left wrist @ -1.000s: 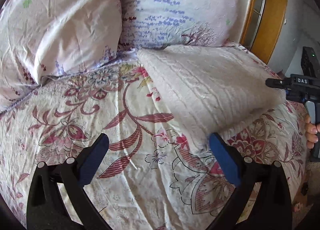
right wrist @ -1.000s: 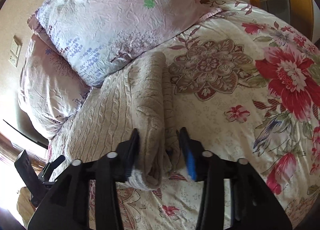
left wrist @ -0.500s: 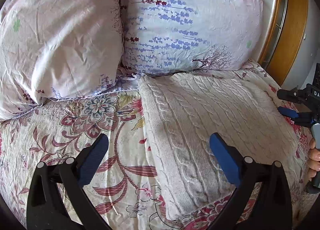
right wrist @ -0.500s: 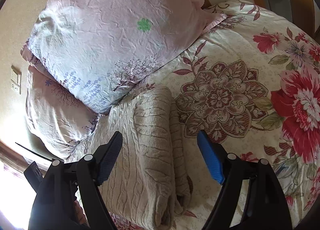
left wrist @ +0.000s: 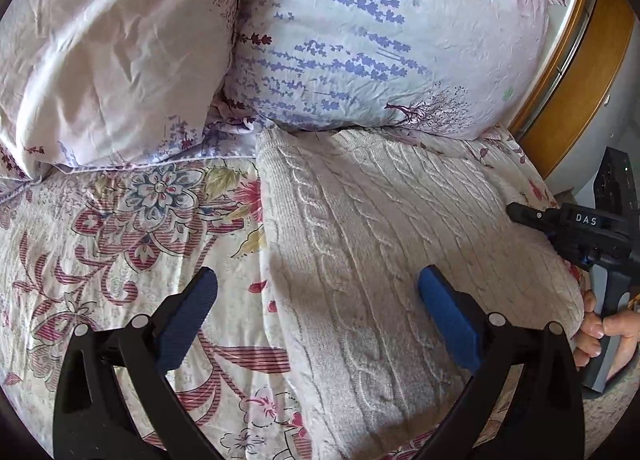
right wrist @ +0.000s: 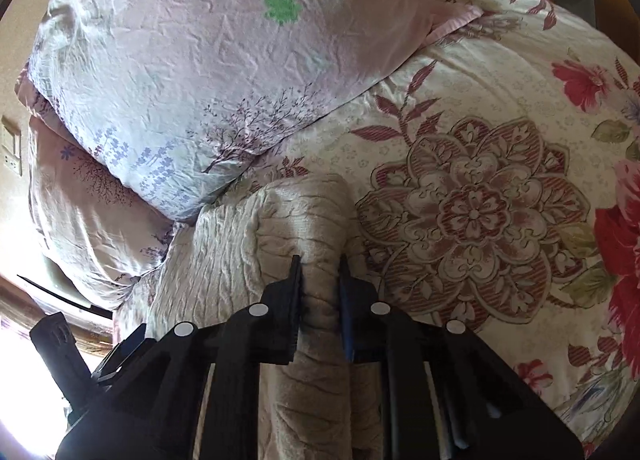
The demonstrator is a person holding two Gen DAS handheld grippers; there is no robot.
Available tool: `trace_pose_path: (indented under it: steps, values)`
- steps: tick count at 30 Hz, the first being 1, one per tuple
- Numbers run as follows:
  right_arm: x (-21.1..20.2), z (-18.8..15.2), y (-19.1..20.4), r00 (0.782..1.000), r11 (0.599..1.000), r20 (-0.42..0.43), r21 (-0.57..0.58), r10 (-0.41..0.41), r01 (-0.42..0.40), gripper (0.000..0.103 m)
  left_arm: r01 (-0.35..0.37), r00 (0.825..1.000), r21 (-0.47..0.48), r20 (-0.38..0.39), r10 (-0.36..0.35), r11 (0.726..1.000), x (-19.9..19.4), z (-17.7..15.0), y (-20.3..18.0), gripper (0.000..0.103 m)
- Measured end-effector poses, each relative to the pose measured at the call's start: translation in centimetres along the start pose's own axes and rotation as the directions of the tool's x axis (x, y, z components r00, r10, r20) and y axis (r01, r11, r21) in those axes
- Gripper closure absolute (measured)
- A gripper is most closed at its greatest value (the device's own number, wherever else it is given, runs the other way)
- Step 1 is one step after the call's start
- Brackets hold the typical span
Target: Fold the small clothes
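A folded cream cable-knit sweater [left wrist: 380, 244] lies on the floral bedspread [left wrist: 120, 244], its far edge against the pillows. My left gripper [left wrist: 316, 300] is open and empty, hovering over the sweater's near left part. My right gripper [right wrist: 320, 276] is shut on the sweater's folded edge [right wrist: 316, 220] at its right side. The right gripper also shows in the left wrist view [left wrist: 576, 228], at the sweater's right edge, held by a hand.
Two pillows [left wrist: 360, 40] [left wrist: 100, 52] lean at the head of the bed. A wooden bed frame [left wrist: 572, 72] curves at the right. The floral bedspread [right wrist: 500, 200] spreads right of the sweater. A wall socket [right wrist: 12, 148] sits at far left.
My right gripper was shut on the fold, opened half a second ago, and has shut on the sweater's folded edge again. My left gripper stayed open and moved in over the sweater.
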State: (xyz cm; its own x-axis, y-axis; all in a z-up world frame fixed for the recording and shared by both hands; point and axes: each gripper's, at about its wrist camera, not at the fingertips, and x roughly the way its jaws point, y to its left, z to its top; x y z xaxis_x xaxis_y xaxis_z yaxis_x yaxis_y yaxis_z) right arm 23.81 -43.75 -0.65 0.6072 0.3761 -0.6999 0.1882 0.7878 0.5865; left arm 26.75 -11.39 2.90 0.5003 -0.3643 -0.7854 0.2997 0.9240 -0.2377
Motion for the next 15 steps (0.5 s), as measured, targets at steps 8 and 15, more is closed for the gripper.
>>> trace_pose_path:
  steps: [8,15]
  values:
    - [0.0,0.8,-1.9,1.0,0.996,0.019,0.084,0.01,-0.012,0.092,0.139,0.989,-0.081,-0.036,-0.142,0.987,0.9,0.1,1.1,0.007]
    - [-3.8,-2.2,-2.7,0.99,0.986,0.007,0.079,0.143,-0.144,0.054,0.217,0.974,-0.085,-0.04,-0.221,0.972,0.5,-0.2,1.0,0.024]
